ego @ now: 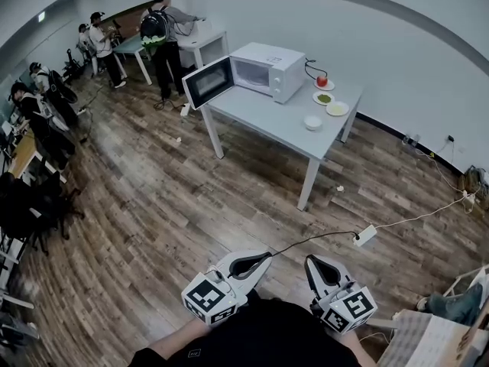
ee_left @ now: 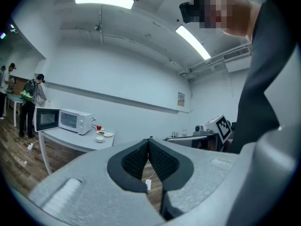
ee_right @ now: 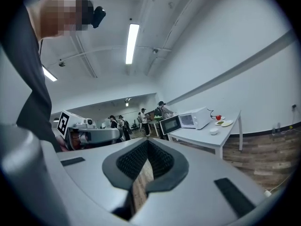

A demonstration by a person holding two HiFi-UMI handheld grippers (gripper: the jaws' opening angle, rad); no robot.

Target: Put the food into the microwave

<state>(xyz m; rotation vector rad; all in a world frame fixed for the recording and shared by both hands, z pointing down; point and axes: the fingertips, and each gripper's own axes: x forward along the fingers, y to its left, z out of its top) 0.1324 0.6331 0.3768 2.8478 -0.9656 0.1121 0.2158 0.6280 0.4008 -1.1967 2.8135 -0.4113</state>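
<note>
A white microwave point(ego: 267, 69) stands on a grey table point(ego: 267, 121) across the room, its door point(ego: 208, 82) swung open to the left. To its right on the table are a red apple point(ego: 322, 80), a plate of green food point(ego: 324, 98), a plate of pale food point(ego: 337, 108) and a white bowl point(ego: 312, 122). My left gripper point(ego: 263, 257) and right gripper point(ego: 312, 260) are held close to my body, far from the table, both shut and empty. The left gripper view shows the microwave point(ee_left: 74, 120) small at the left. The right gripper view shows the microwave point(ee_right: 195, 119) and the bowl point(ee_right: 214, 132).
A white power strip point(ego: 365, 235) with its cable lies on the wood floor between me and the table. Several people stand at other tables at the back left point(ego: 164, 29). Dark chairs point(ego: 30, 205) line the left side. A carton point(ego: 432, 342) sits at the bottom right.
</note>
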